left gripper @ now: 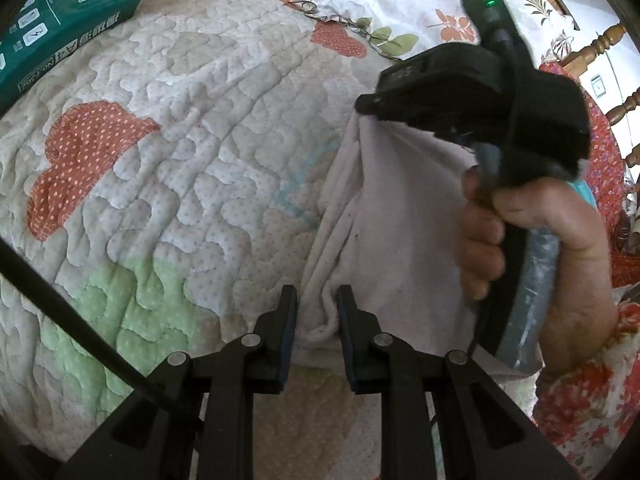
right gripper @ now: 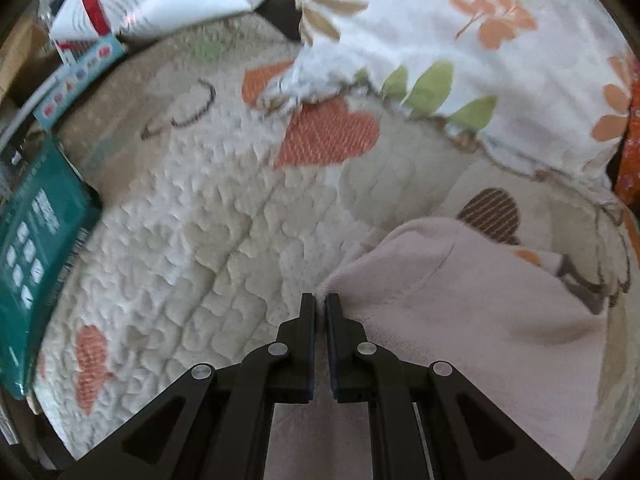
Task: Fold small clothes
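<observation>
On the quilted heart-patterned bedspread (left gripper: pixel 180 152), the left gripper (left gripper: pixel 316 312) has its fingers pinched on a bunched fold of the pale pink knit garment (left gripper: pixel 384 216). The cloth's long edge runs toward one o'clock to the right gripper (right gripper: pixel 320 312), nearly closed on its far corner. Both hands hold it equally.

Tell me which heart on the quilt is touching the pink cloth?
The brown striped heart: the pale pink cloth covers its lower edge. The orange hearts and the outlined heart lie apart from it.
</observation>
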The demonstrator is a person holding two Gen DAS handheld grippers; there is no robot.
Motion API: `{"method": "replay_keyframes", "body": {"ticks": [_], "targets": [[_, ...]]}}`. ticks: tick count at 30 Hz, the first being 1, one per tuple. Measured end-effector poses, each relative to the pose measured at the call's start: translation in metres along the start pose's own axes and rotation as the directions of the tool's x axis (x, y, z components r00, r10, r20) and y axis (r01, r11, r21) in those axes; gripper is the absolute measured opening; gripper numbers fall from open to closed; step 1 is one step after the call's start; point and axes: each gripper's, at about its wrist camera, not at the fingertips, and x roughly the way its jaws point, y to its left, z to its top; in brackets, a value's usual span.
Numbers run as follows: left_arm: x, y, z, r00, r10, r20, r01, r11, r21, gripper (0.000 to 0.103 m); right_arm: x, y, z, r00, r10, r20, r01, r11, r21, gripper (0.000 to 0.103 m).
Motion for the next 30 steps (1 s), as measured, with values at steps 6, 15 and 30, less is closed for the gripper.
{"method": "replay_keyframes", "body": {"ticks": [6,15,30], "targets": [[-0.007,0.000,-0.001,1.000,-0.007,0.003,0.007,1.000,-0.003,0.020,-0.053,-0.022,0.011,0.990,0.099,0.103,-0.107,0.991,0.082,0.012],[-0.027,0.003,0.001,0.997,-0.035,0.076,0.035,0.999,0.007,0.026,-0.135,-0.102,-0.079,0.983,0.021,0.184,-0.054,0.983,0.178,0.038],[0.009,0.002,0.026,0.993,0.057,0.099,-0.059,0.998,0.017,0.065,-0.070,-0.165,-0.185,0.874,0.359,0.327,-0.484,0.688,0.541,0.052]]}}
